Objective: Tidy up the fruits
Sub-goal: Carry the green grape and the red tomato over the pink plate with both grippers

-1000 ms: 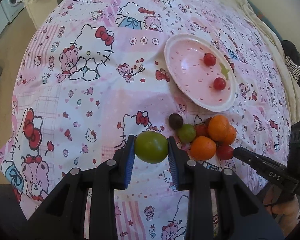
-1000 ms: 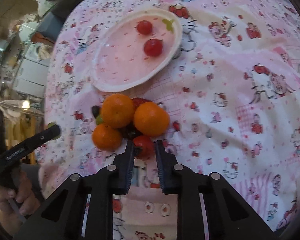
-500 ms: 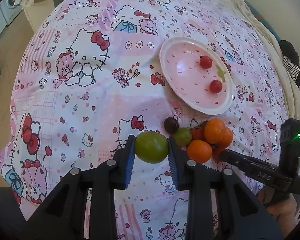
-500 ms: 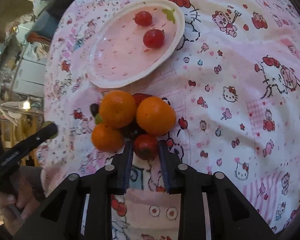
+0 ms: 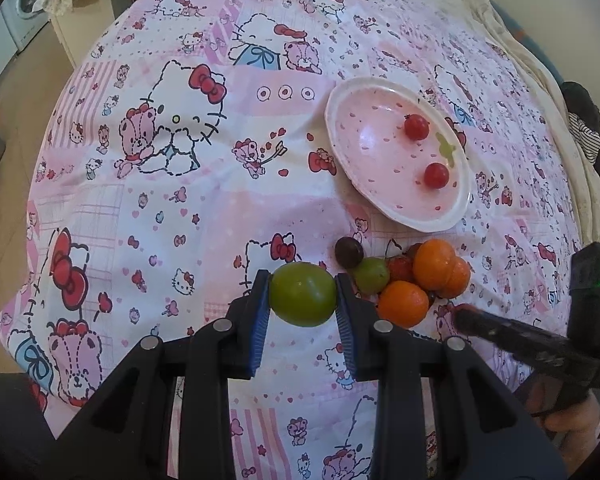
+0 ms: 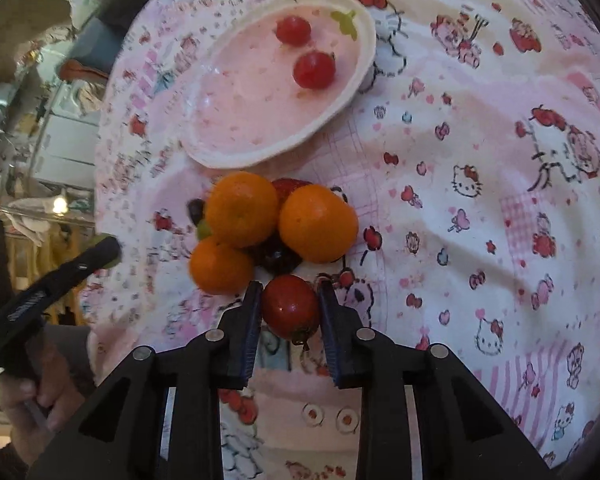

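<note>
My left gripper is shut on a round green fruit and holds it above the bedsheet, left of the fruit pile. My right gripper has a red tomato between its pads, its jaws closing and pressing both sides, just in front of the pile. In that pile are three oranges, a smaller green fruit, a dark fruit and another red one. Beyond it, the pink plate holds two cherry tomatoes.
Everything lies on a soft pink cartoon-print bedsheet, which falls away at the left edge toward the floor. A washing machine stands far left. The person's hand grips the right tool's handle at lower right.
The right gripper has drawn the red tomato slightly back from the oranges, and the tomato now sits deeper between its pads. The left gripper with the green fruit has kept still.
</note>
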A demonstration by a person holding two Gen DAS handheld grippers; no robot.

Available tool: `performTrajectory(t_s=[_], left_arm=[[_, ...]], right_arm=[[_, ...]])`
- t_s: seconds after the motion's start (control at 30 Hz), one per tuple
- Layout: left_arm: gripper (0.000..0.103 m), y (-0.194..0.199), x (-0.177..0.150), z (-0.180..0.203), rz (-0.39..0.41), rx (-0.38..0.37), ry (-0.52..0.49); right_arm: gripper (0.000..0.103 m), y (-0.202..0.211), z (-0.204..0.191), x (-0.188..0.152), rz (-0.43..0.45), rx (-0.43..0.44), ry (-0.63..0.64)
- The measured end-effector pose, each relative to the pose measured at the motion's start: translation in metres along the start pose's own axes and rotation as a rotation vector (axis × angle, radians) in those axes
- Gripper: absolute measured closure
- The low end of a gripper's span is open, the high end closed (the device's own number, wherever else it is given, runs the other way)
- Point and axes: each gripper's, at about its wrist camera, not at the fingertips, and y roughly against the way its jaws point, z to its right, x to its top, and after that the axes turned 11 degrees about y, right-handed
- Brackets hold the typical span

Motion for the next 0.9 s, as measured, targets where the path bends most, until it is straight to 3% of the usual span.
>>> performTrajectory(t_s=[0.27, 0.47, 0.73, 0.9], left_arm=[[0.076, 0.03, 0.019, 0.018, 0.069, -0.008, -0.107], [0.076, 0.045, 0.053, 0.042, 0.14, -0.029, -0.213], [0.076, 0.021, 0.08, 0.075, 0.178, -0.025, -0.331], [0.076, -0.005, 0.096, 0.08, 0.138, -0.011, -0.31]], right_arm=[[0.074, 0.066, 0.006, 0.014, 0.23, 0.144, -0.047], [0.074, 0.097, 0.016, 0.049, 0.337, 0.137, -0.035], [0.074, 0.089, 0.024, 0.092, 0.329, 0.103, -0.012], [0.074, 0.073, 0.03, 0.117, 0.292, 0.082, 0.011]])
